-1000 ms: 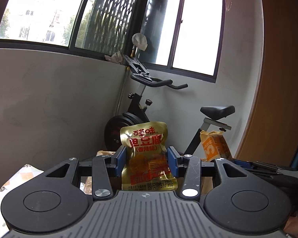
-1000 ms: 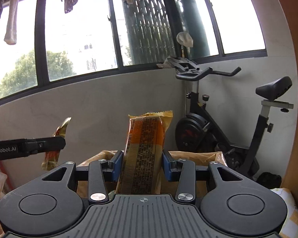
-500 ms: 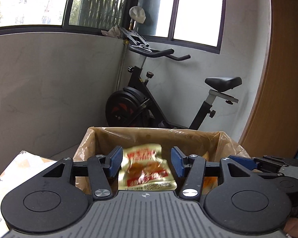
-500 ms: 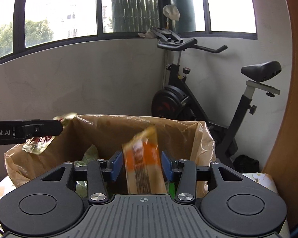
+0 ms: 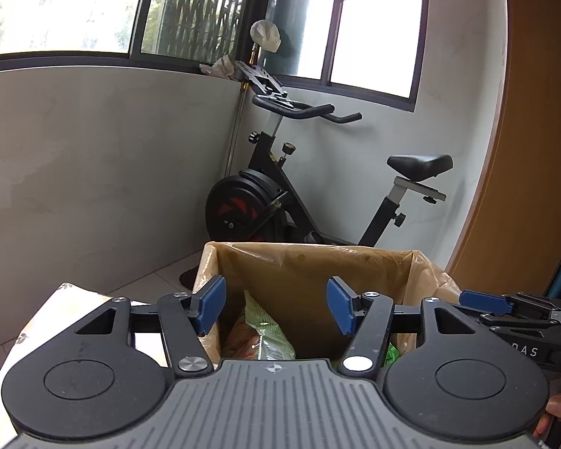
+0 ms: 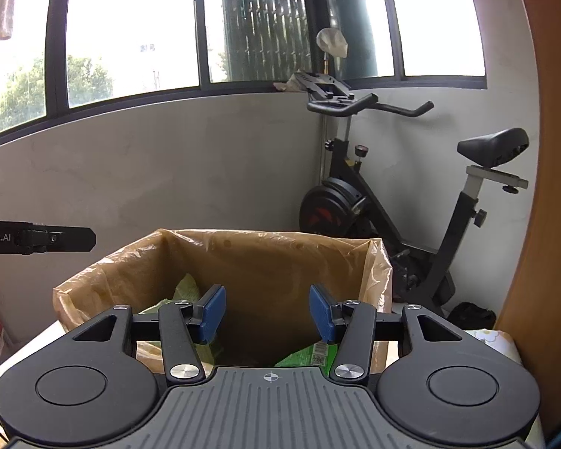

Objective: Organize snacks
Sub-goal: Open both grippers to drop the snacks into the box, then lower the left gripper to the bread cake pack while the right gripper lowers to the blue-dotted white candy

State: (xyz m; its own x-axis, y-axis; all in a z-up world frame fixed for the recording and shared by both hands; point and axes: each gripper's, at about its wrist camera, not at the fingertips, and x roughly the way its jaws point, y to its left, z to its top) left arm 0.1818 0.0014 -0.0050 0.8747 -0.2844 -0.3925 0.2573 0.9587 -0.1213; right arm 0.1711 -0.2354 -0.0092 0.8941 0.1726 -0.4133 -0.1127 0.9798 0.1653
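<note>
Both your claws are released, nothing between the blue pads. Left claw (image 5: pixel 276 308) jaws have just been opening, so have the right claw's (image 6: pixel 267 312). Snacks are down inside the box (image 5: pixel 355 262) lined with a tan plastic bag (image 6: pixel 104 280), in front of both claws. Green crinkled packet (image 5: pixel 267 333) sits upright at the near left with an orange-red pack just beside it; another green packet (image 6: pixel 310 353) with a barcode lies at the near right. Box stands on the patterned worktop (image 5: pixel 45 318).
</note>
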